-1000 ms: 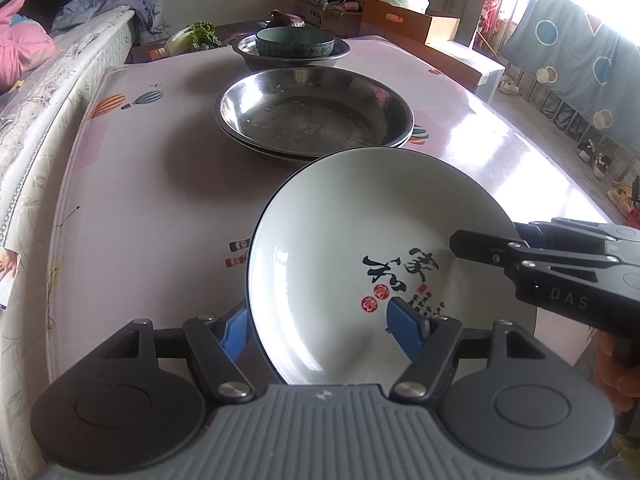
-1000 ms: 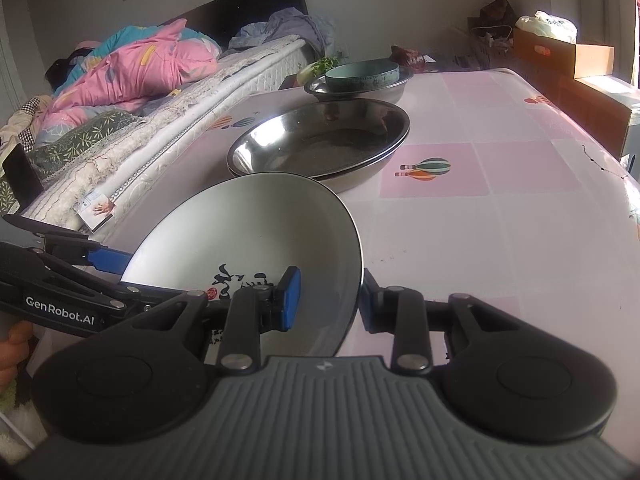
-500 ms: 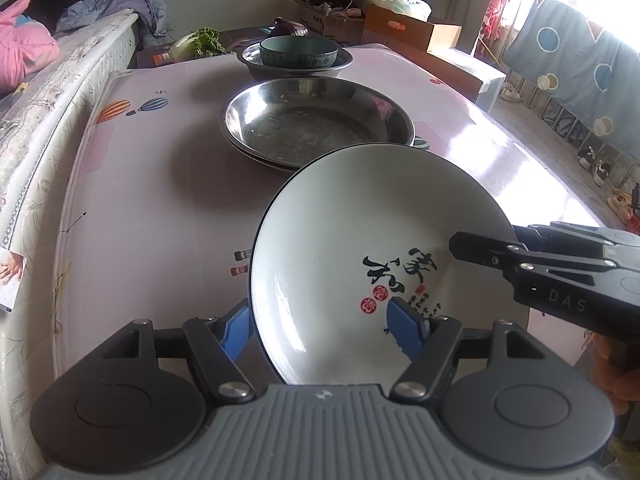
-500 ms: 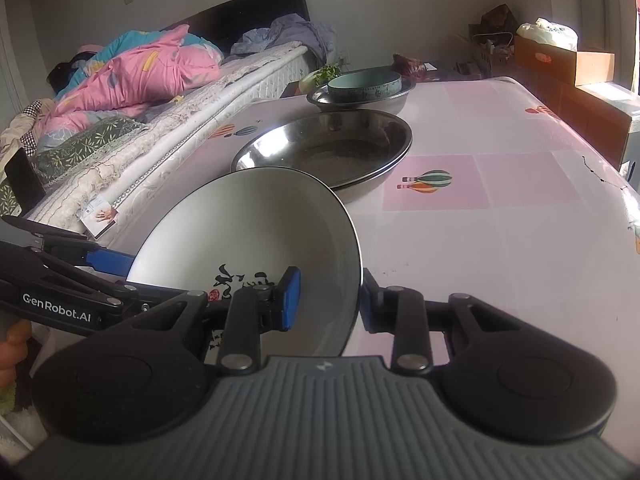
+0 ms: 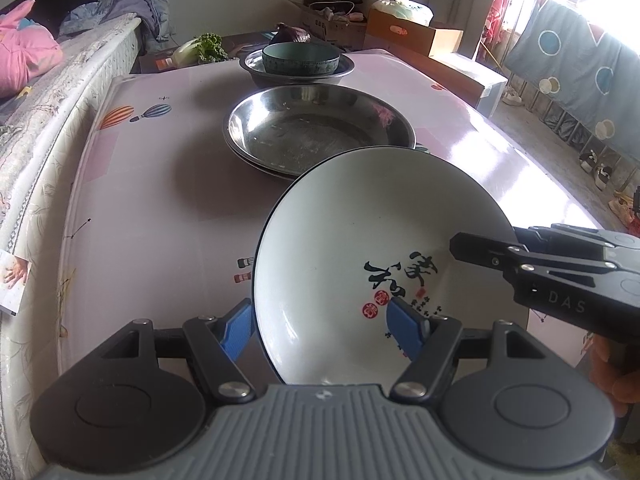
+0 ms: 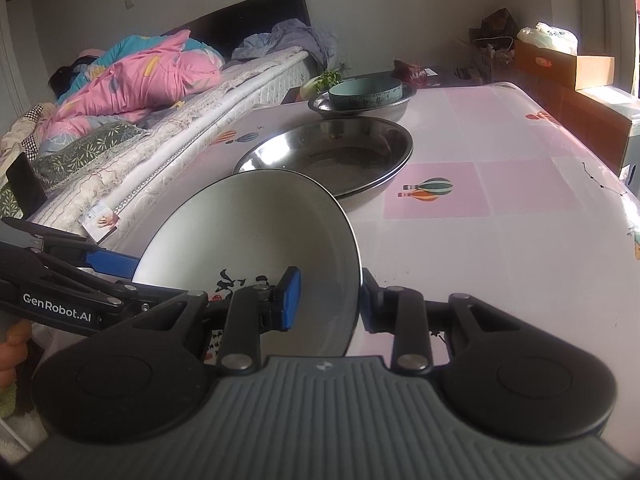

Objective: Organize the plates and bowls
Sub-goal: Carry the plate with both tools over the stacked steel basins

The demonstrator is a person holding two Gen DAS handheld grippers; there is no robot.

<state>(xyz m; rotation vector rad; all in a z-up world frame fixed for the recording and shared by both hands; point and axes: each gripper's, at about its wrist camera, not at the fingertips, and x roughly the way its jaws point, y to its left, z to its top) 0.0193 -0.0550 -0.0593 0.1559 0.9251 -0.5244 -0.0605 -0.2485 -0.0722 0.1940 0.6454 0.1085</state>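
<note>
White plate (image 5: 360, 248) tilted, rim pinched in closed right gripper (image 6: 330, 300); left gripper (image 5: 320, 320) spread wide astride plate's near edge, pads apparently clear of it; stacked steel basins (image 5: 320, 132) on table (image 5: 160, 200) just beyond plate, teal bowl (image 5: 300, 58) in farther basin.

Pink table (image 5: 160, 184) carries steel pans (image 5: 320, 132), basin (image 5: 296, 74).

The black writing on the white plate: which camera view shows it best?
The left wrist view: the black writing on the white plate lies almost fully open there. In the right wrist view the right gripper covers most of it.
</note>
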